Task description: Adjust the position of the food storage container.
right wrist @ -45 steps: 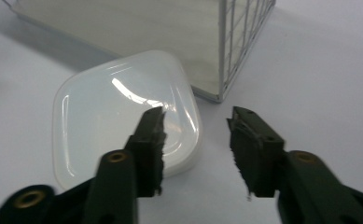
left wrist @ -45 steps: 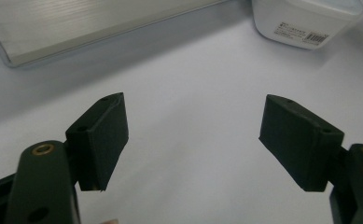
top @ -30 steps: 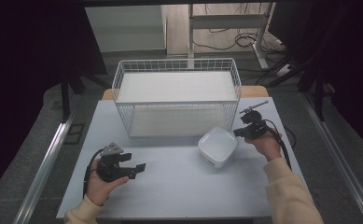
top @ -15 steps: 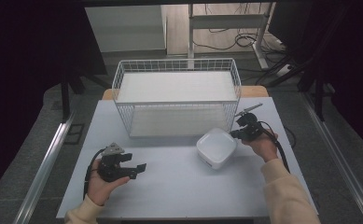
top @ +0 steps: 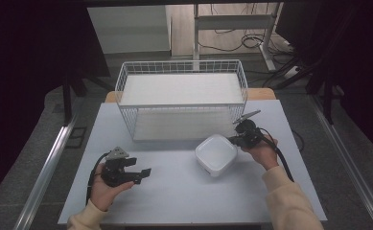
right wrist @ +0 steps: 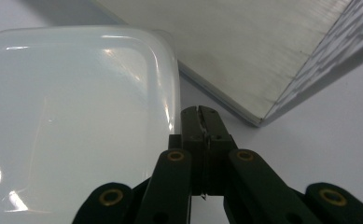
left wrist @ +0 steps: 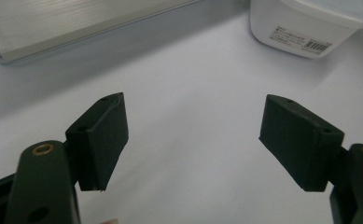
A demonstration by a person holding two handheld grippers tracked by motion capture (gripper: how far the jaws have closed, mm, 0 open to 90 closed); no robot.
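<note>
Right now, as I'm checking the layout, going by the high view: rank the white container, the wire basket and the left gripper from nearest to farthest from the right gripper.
1. White container: right beside the right gripper, on its left.
2. Wire basket: just behind it, toward the table's far edge.
3. Left gripper: across the table, at the near left.

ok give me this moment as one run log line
left gripper: open, nothing between jaws | right gripper: shut, at rim of white container | wire basket: behind container | table: white
</note>
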